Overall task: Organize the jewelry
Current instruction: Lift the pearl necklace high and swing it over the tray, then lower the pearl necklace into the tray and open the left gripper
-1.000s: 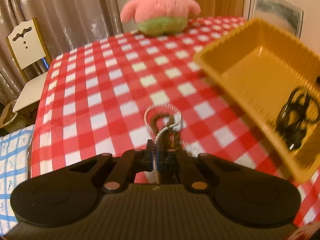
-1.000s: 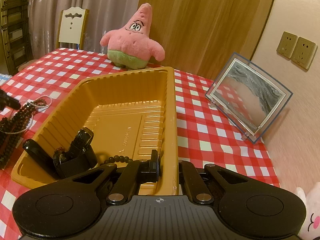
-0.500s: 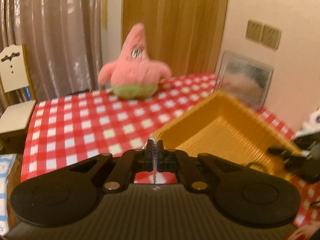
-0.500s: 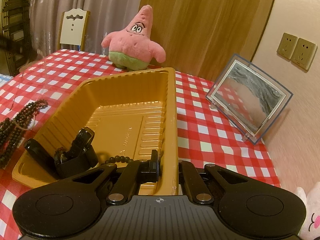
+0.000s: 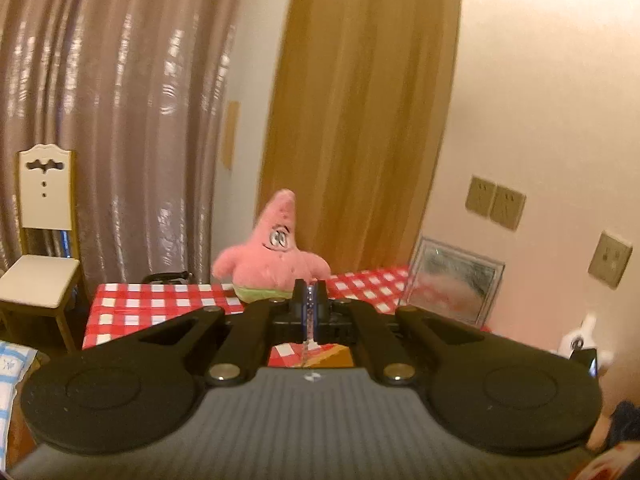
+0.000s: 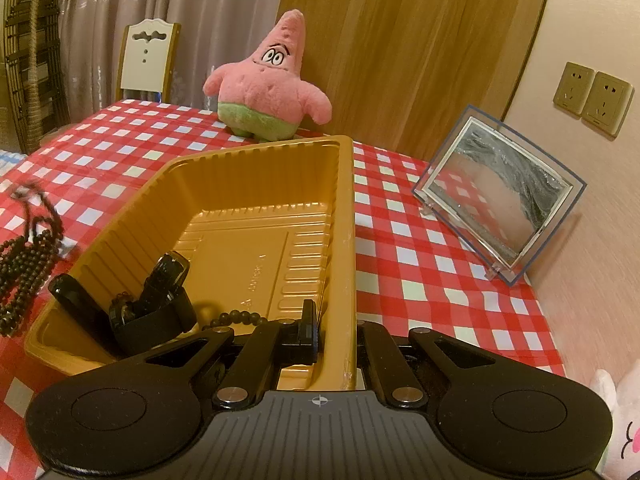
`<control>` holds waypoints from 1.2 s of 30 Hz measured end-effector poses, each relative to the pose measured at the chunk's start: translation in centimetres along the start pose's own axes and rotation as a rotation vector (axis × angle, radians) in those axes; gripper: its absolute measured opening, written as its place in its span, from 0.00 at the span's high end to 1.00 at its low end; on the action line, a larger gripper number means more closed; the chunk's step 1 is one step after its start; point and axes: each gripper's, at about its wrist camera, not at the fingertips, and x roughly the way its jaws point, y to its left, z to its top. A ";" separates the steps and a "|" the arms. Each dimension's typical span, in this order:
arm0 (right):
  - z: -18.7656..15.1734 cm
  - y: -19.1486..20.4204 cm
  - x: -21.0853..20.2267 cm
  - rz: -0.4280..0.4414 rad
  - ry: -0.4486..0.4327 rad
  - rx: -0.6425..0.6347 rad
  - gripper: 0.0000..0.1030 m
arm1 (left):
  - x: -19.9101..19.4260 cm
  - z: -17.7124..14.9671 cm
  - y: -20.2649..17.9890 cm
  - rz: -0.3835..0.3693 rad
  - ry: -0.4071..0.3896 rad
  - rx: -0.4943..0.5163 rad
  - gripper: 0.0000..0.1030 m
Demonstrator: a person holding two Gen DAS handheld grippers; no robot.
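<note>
Now | left gripper (image 5: 309,300) pinching chain (image 5: 308,312) | right gripper (image 6: 320,330) clamping tray (image 6: 344,240)

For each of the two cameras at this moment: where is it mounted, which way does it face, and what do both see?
Left wrist: sits behind the left tongs, shut on a sparkly chain; faces nearly level toward curtains.
Right wrist: sits behind the right tongs, shut on the yellow tray rim; looks down over the red-checked tablecloth.
No hand is clearly visible.
Shared: Patrick plush, framed picture, chair.
</note>
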 end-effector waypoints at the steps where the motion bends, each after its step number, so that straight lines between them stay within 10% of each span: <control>1: 0.0 0.0 0.0 0.000 0.000 -0.001 0.97 | -0.4 -0.3 0.1 0.022 0.005 0.003 0.99; 8: 0.2 0.1 -0.1 0.002 -0.001 -0.007 0.97 | 1.4 -4.8 0.3 0.060 0.183 -0.067 0.99; 36: 0.4 0.3 -0.4 0.001 -0.007 -0.007 0.97 | 6.8 -1.6 -9.4 -0.245 0.127 -0.049 0.99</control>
